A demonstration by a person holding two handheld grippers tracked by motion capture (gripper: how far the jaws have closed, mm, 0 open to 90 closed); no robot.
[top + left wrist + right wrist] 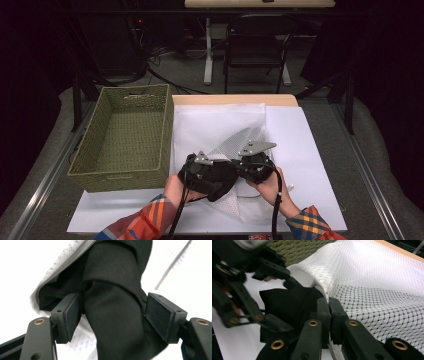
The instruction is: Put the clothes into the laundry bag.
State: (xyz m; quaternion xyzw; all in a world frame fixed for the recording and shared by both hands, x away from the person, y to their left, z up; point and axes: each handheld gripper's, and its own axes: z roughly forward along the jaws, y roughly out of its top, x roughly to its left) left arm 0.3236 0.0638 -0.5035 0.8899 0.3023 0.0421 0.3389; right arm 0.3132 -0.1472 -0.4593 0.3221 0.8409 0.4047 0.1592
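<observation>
The left tool [112, 315] stands open around the black cloth [115, 302], pads clear of it, while the right tool [329, 315] is clamped on the mesh bag [372, 290] edge, mid-surface beside the basket [125, 135].

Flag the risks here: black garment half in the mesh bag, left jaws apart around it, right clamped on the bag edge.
1. The left gripper has its pads off the black garment, so the cloth could slide back out of the white mesh bag.
2. The right gripper pinches only the bag's rim; a tug may pull it free and close the opening.
</observation>
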